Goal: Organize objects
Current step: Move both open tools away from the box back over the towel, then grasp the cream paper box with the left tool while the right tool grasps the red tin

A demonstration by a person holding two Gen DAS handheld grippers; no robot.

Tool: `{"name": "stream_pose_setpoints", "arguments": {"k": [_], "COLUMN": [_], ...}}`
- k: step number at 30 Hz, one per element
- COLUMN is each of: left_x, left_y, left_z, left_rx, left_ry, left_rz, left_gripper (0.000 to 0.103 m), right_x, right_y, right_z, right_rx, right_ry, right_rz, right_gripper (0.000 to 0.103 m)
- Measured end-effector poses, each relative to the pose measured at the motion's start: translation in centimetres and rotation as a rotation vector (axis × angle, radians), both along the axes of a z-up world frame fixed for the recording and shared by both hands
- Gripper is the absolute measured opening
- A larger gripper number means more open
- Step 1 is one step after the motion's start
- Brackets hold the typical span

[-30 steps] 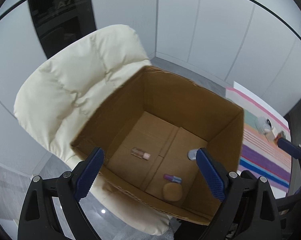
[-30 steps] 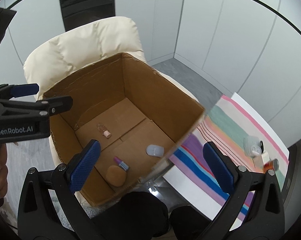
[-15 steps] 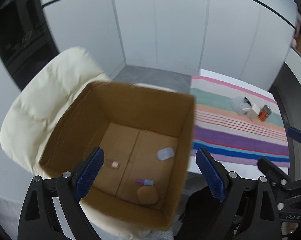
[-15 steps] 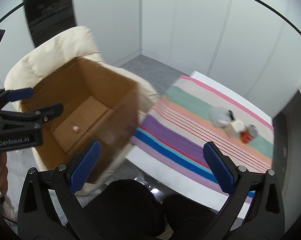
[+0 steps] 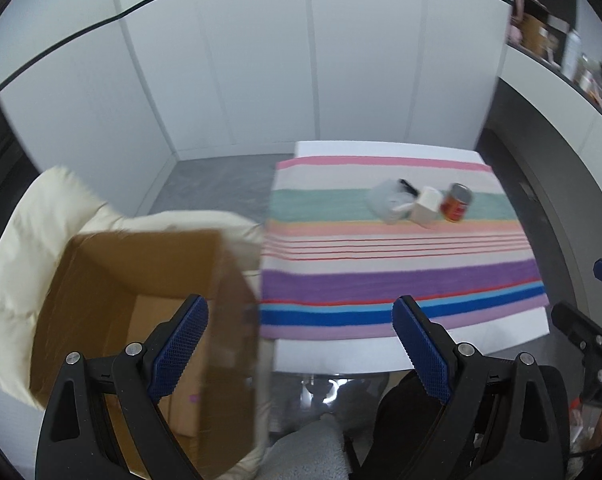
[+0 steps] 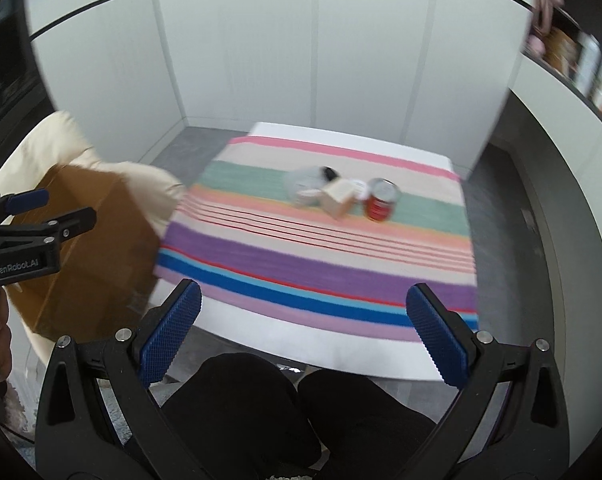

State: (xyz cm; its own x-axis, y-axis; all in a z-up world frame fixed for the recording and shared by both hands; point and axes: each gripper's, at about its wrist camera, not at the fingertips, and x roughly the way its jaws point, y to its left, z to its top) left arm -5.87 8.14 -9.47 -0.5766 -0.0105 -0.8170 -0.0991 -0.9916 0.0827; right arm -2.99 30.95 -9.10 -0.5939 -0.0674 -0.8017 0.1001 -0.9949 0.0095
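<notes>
Tongs on both sides, left tongs and right tongs, gape wide and empty above the near edge of the white table with its striped cloth, where a red tin can, a small beige box and a clear plastic container cluster at the far side, while the open brown cardboard box sits on the cream padded chair at left.

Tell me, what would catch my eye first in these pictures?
The striped cloth on the white table dominates the middle, with a red can, a pale box and a clear plastic item clustered at its far side. Left of it, a cardboard box sits on a cream cushioned chair.
</notes>
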Motion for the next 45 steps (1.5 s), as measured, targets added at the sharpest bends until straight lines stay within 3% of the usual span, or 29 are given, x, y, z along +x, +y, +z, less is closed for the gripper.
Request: {"name": "stream_pose_setpoints", "arguments": {"k": [11, 18, 24, 28, 34, 41, 45], "left_x": [-1.9, -2.9, -5.0, -6.6, -9.4, -13.0, -14.9], "left_y": [7.5, 10.8, 12.1, 13.6, 16.9, 19.4, 20.2], "left_z": [-0.3, -0.9, -1.2, -1.9, -5.4, -11.0, -13.8], "left_rx": [0.025, -0.001, -0.011, -0.048, -0.072, -0.047, -0.043], "left_ry": [-0.024, -0.042, -0.041, 0.001, -0.046, -0.182, -0.205], "left_rz": [-0.121, -0.166, -0.173, -0.194, -0.267, -0.276, -0.264], "left_gripper": [0.094, 0.094, 0.094, 0.094, 0.094, 0.094, 0.094], "right_x": [1.8, 1.6, 0.4, -1.4, -4.8, -9.7, -12.7], "right_y": [8.1, 12.1, 13.9, 14.7, 15.5, 16.4, 16.2], "right_z": [-1.1, -2.5, -3.4, -4.3, -6.3, -9.7, -11.7], "right_rx": [-0.005, -0.029, -0.033, -0.036, -0.028, -0.022, -0.02], "right_ry": [-0.013, -0.047, -0.055, -0.067, -0.082, -0.119, -0.121], "right_rz": [-0.15, -0.229, -0.243, -0.239, -0.224, -0.203, -0.171], "right_gripper": [0.103, 0.103, 0.103, 0.103, 0.103, 0.103, 0.103]}}
